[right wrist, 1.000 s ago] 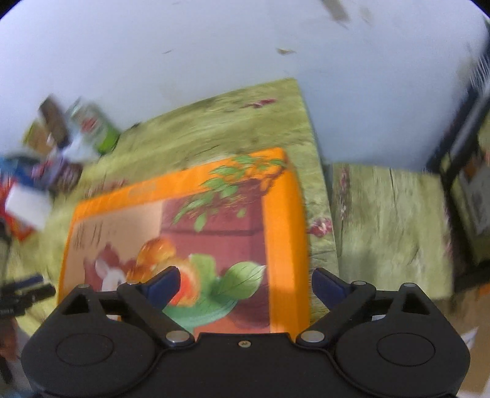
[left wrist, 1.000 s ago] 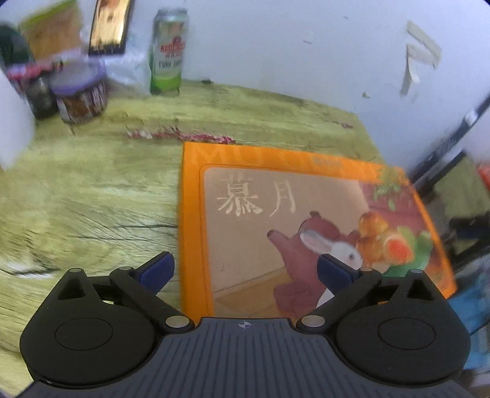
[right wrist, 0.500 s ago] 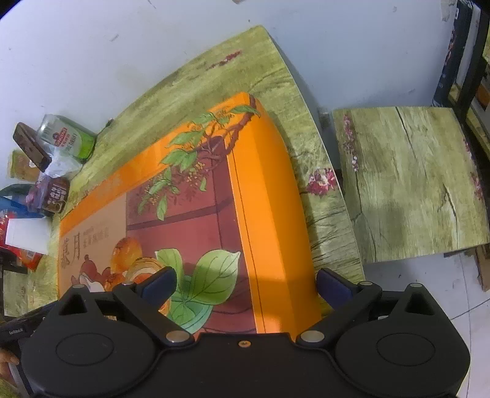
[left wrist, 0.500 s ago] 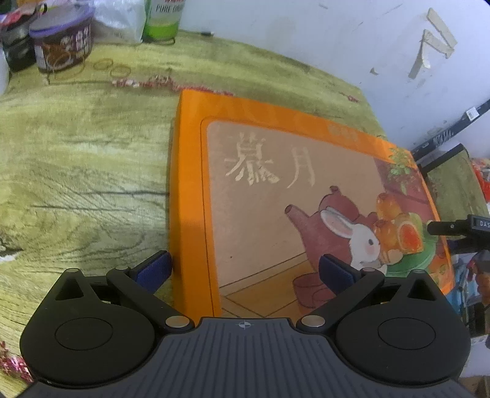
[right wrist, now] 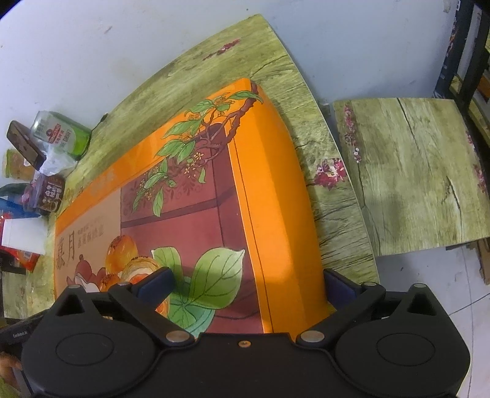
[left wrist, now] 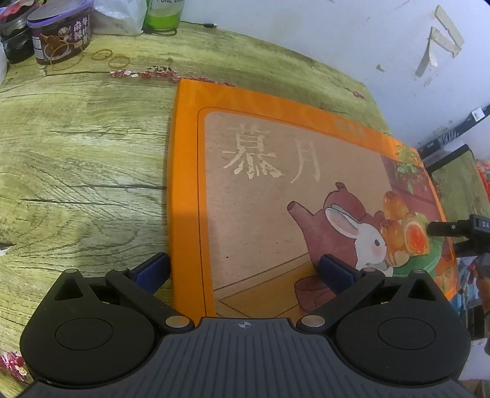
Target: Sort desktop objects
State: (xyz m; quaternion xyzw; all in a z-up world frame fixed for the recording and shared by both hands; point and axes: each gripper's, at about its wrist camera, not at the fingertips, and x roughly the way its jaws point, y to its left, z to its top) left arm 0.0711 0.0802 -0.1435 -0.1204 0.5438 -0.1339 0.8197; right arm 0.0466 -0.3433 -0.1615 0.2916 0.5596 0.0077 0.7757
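A large flat orange gift box (left wrist: 275,183) with a rabbit and a teapot printed on it lies on the green wood-grain table (left wrist: 76,153). My left gripper (left wrist: 245,272) is open at the box's near left corner. Its left finger (left wrist: 153,271) is beside the box's left side and its right finger hangs over the lid. My right gripper (right wrist: 248,286) is open at the near right corner of the box (right wrist: 199,214). One finger is over the leaf picture, and the other finger (right wrist: 340,287) is just outside the right side. Neither gripper holds anything.
At the table's far left stand a purple-lidded jar (left wrist: 59,33), a green can (left wrist: 163,13), a plastic bag and loose rubber bands (left wrist: 110,58). The right wrist view also shows a white box (right wrist: 24,235) and a lower matching table (right wrist: 413,171) to the right, next to a white wall.
Both grippers have come down and closer to the box, each now straddling a near corner. The box has not moved, and both grippers stay open.
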